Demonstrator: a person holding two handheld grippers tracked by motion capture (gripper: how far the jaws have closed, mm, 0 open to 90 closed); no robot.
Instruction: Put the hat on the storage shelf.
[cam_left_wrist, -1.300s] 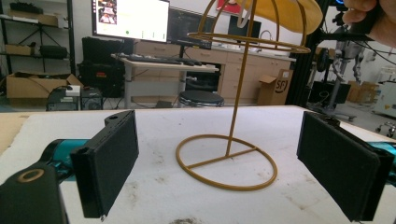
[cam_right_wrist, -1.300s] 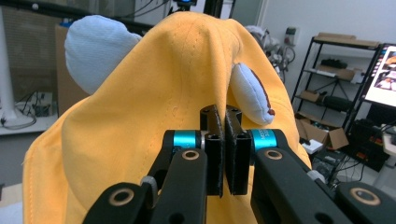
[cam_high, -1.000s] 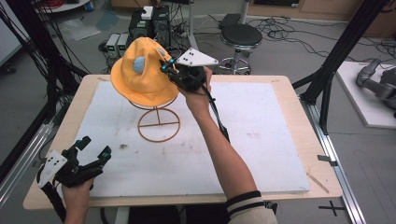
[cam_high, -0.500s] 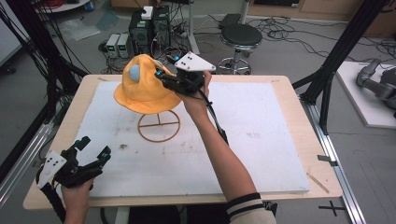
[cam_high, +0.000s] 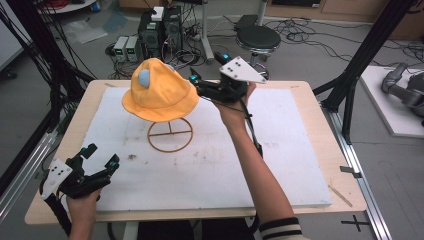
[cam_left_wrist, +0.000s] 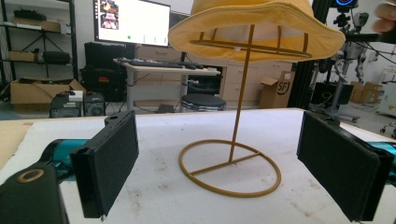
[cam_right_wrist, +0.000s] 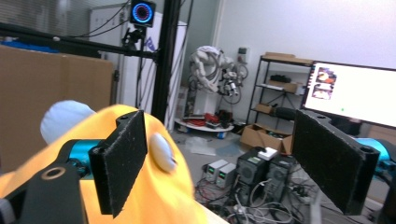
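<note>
Hat (cam_high: 159, 92) sits on the stand (cam_high: 170, 134) — right gripper (cam_high: 196, 86) just right of the hat, left gripper (cam_high: 98, 161) well front-left of the stand, on the table (cam_high: 310, 165).

cardboard box (cam_left_wrist: 281, 88): dark printed logo on the side facing the left gripper view, reads like "SF"; box stands on the floor behind the table, beside the wooden cabinets
monitor (cam_left_wrist: 132, 21): lit white page with small picture tiles and a green dot; its text is too small to read in the left gripper view
same monitor, right gripper view: picture tiles and a green dot again, nothing legible
floor mark (cam_high: 354, 221): black cross, like a plus sign, on the floor by the table's near right corner in the high view
anything else: no readable text or numbers
</note>
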